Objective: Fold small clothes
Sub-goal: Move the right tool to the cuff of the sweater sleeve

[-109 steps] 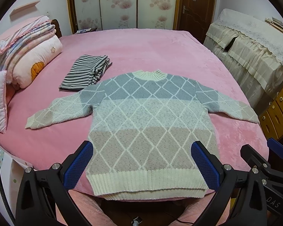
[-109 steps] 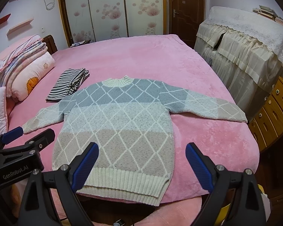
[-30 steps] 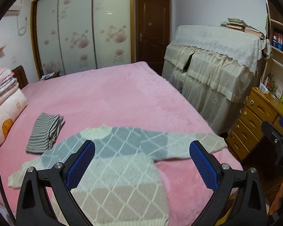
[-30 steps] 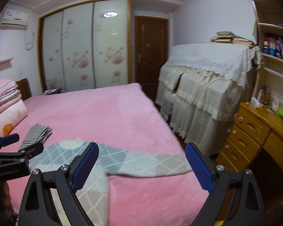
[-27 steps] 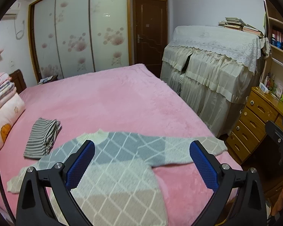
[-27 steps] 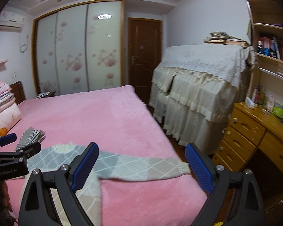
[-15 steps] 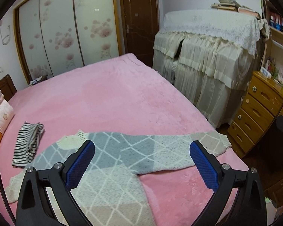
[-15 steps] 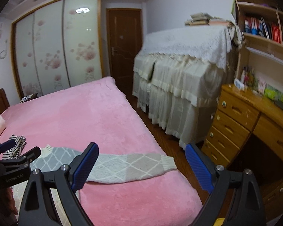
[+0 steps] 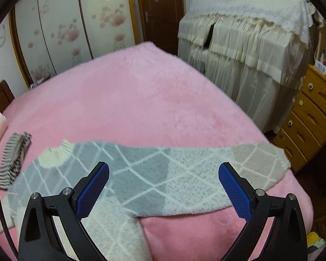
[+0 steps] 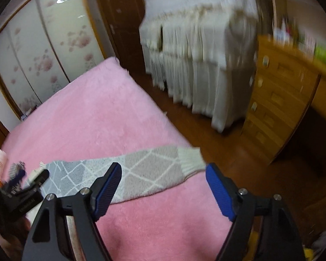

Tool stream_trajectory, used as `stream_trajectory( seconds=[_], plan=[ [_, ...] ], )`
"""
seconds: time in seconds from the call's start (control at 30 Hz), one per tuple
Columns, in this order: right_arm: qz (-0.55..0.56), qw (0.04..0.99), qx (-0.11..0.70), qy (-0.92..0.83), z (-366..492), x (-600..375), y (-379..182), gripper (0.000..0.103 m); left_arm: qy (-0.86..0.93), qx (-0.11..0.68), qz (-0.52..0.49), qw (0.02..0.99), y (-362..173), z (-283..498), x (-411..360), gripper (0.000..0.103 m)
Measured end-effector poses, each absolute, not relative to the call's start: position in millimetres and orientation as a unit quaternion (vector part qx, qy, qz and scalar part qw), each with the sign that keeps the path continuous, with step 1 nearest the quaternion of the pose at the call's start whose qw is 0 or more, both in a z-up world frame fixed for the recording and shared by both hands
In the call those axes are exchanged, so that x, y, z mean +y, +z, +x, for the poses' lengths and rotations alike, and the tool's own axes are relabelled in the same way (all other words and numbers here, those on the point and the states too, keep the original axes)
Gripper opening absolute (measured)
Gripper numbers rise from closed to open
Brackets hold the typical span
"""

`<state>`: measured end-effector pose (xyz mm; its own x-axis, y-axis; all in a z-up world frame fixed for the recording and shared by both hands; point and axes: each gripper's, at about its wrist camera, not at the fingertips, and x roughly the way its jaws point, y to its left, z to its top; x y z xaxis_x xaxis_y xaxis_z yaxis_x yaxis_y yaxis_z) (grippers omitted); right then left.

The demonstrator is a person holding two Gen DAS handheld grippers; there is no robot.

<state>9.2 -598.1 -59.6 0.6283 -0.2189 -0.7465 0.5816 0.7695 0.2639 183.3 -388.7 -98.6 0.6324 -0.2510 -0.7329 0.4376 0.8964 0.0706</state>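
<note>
Sweater (image 9: 154,174) sleeve now nearer; right gripper (image 10: 163,187) closing, nothing between.

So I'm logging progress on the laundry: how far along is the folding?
Done: a striped garment lies folded on the pink bed. In hand: nothing is gripped. The left gripper and right gripper are both open over the sweater's outstretched sleeve; the right's jaws have just been closing, pressing nothing. Left: every fold of the sweater, which lies flat.
</note>
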Motion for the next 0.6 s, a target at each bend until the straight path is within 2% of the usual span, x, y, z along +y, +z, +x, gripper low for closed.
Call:
stream_trajectory(
  seconds=[0.3,0.6],
  plan=[
    [0.347,0.813,0.416,-0.214,32.8,-636.3,-150.6,0.068,-0.183,0.440,0.102,0.873,-167.3,199.0,-423.2,0.100],
    [0.413,0.770,0.435,-0.217,51.3,-649.0,-203.9,0.067,-0.191,0.433,0.110,0.874,-182.4,189.2,-446.1,0.100]
  ],
)
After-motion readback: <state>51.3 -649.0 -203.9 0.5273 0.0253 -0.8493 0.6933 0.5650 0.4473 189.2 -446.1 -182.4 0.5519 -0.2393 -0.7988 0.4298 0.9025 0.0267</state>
